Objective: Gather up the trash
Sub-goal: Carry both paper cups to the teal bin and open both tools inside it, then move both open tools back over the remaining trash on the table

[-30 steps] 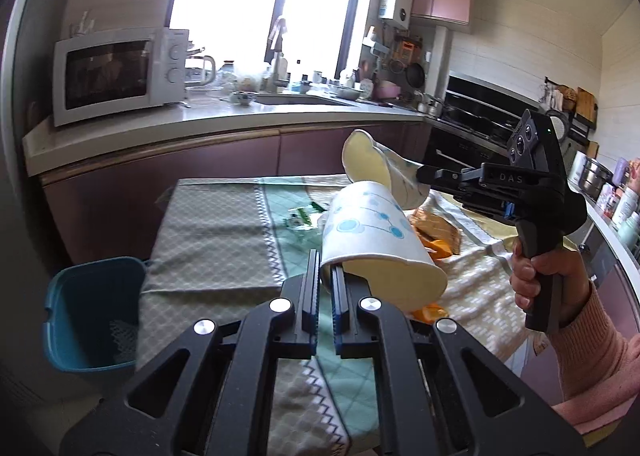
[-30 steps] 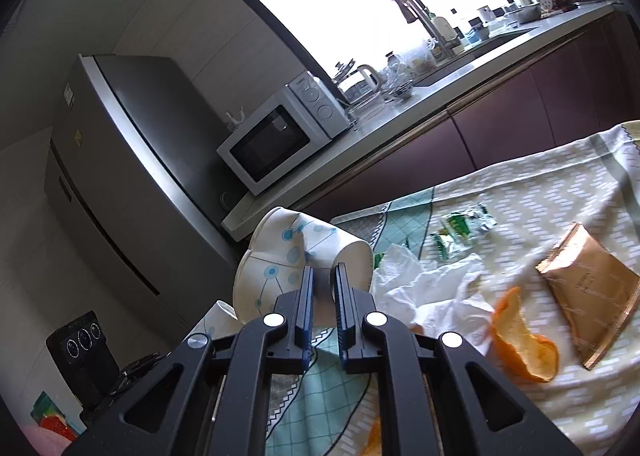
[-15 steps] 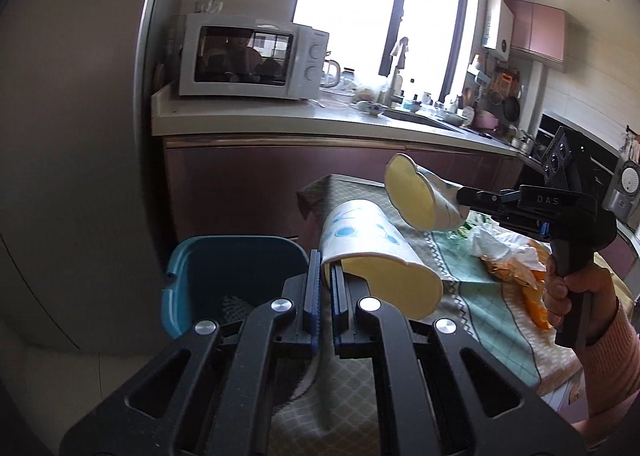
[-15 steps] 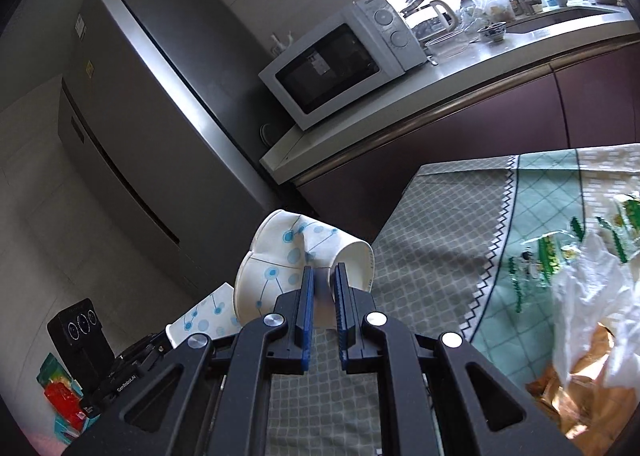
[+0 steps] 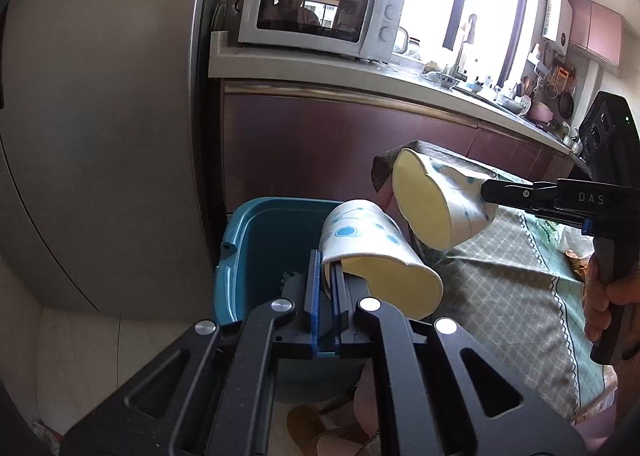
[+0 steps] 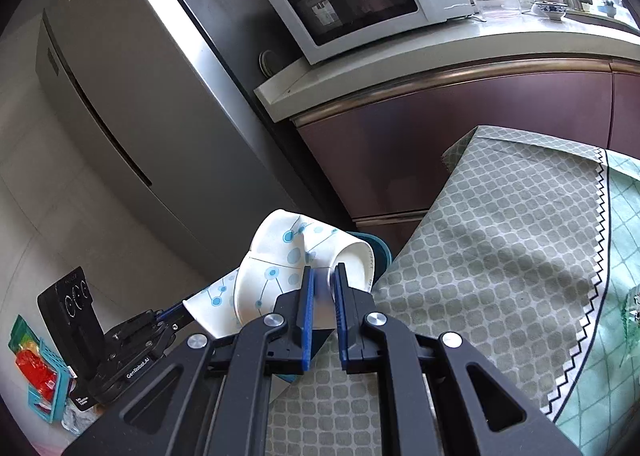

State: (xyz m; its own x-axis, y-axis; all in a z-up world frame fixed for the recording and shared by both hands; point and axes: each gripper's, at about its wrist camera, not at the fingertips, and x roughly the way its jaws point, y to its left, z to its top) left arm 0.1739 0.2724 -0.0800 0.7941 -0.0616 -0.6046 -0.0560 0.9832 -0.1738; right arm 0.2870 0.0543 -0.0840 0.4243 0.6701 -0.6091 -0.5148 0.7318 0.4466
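My left gripper [image 5: 327, 276] is shut on the rim of a white paper cup with blue dots [image 5: 372, 252], which lies on its side over the teal trash bin [image 5: 260, 248]. My right gripper [image 5: 486, 192] is shut on a second, squashed dotted cup [image 5: 436, 204], held just right of the bin above the table corner. In the right wrist view, the right gripper [image 6: 322, 284] pinches that cup [image 6: 304, 252]. The left gripper [image 6: 176, 314] with its cup [image 6: 212, 296] sits lower left. Only a sliver of the bin [image 6: 380, 252] shows there.
The table with a green patterned cloth [image 5: 520, 268] stands right of the bin, with more trash [image 5: 576, 240] at its far right. A grey fridge [image 5: 100, 116] rises on the left. A counter with a microwave [image 5: 316, 12] runs behind. A person's slippered foot [image 5: 308, 424] is below.
Both grippers have swung left and down from over the table to the bin beside the fridge. Each has kept its cup.
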